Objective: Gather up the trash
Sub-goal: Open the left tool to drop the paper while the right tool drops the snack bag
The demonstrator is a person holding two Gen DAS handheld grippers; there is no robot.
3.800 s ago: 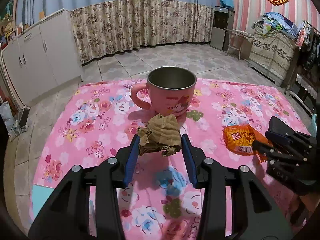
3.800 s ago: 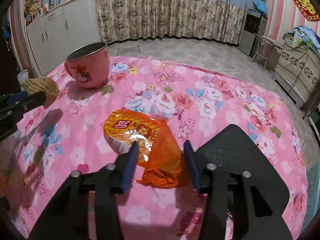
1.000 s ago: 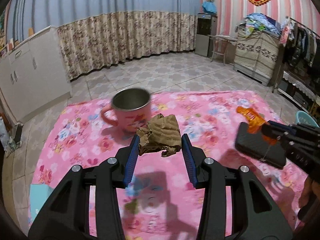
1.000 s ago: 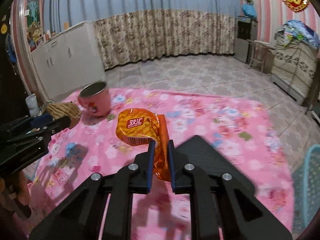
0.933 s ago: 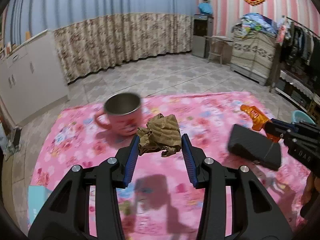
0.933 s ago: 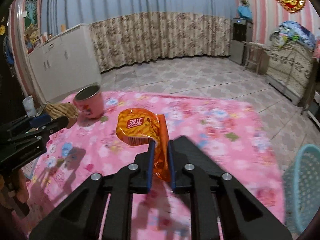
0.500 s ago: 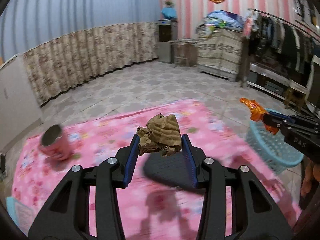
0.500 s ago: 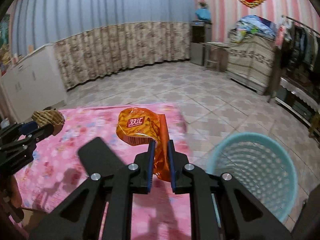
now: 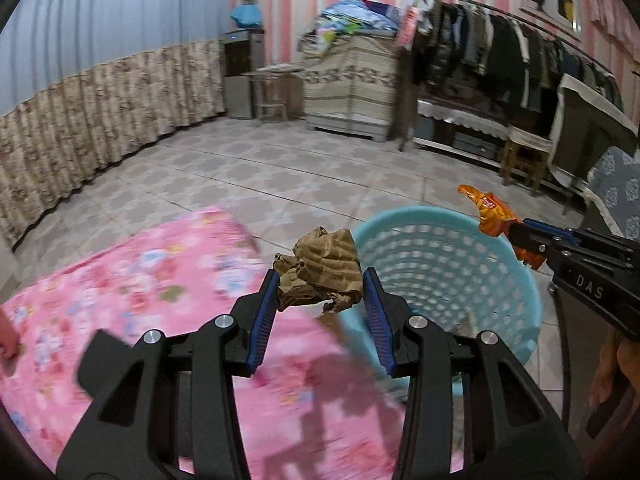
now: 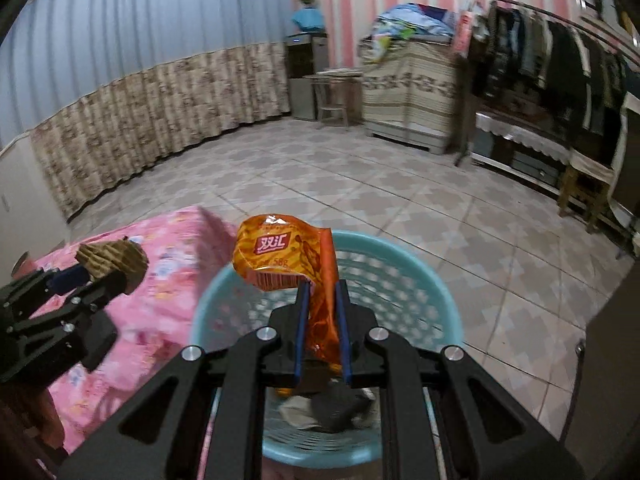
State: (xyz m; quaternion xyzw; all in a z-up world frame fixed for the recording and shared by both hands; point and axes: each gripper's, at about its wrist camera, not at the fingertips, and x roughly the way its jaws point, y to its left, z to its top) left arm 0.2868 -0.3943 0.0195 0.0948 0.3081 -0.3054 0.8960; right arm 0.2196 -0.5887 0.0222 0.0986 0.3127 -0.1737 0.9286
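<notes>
Crumpled brown paper [image 9: 320, 268], glossy orange wrapper [image 10: 288, 256], perforated turquoise basket [image 10: 444, 300]

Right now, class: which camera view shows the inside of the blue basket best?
The right wrist view: it looks down into the blue basket, showing scraps at the bottom behind the orange wrapper. The left wrist view shows only its rim and mesh wall, partly behind the crumpled paper.

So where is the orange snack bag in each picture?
Left wrist view: the orange snack bag is at the right, pinched in the right gripper, over the far right rim of the blue basket.
Right wrist view: it stands in the middle, rising from the shut jaws, above the basket.
Shared landmark: the blue basket beside the pink tablecloth.
</notes>
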